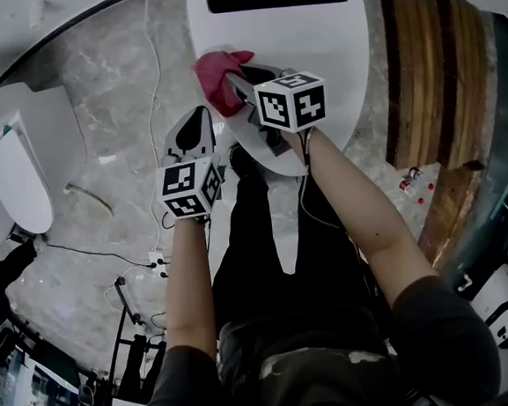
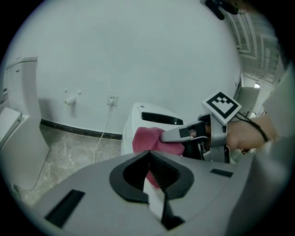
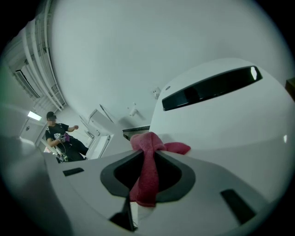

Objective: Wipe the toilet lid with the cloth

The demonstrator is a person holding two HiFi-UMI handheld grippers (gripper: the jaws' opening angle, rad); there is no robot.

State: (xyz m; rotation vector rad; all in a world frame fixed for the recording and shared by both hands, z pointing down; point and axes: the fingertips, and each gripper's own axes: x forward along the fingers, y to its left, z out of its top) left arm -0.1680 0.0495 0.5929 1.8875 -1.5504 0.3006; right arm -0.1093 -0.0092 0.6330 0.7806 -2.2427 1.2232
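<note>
Forearms and dark trousers fill the near part of the head view, and past them the right gripper [image 1: 230, 85] pinches the pink cloth [image 1: 216, 73] tight between its jaws, a bunch sticking out in front and a tail hanging back through them. That bunch sits at the near left edge of the white toilet lid [image 1: 320, 50]; whether it presses on the surface or hovers just above I cannot tell. The left gripper [image 1: 197, 121] hangs beside the bowl over the marble floor, jaws drawn together on nothing, taking no part. I judge the wipe is at or near its start, most of the lid lying beyond the cloth. The next move calls for pressing the bunch flat and sweeping across toward the dark slot at the back. Nothing lies on the lid to block that. A second toilet [image 1: 13, 179] stands well apart at left, a white cable [image 1: 151, 83] trails down the floor, and wooden panelling [image 1: 420, 77] runs along the right.
</note>
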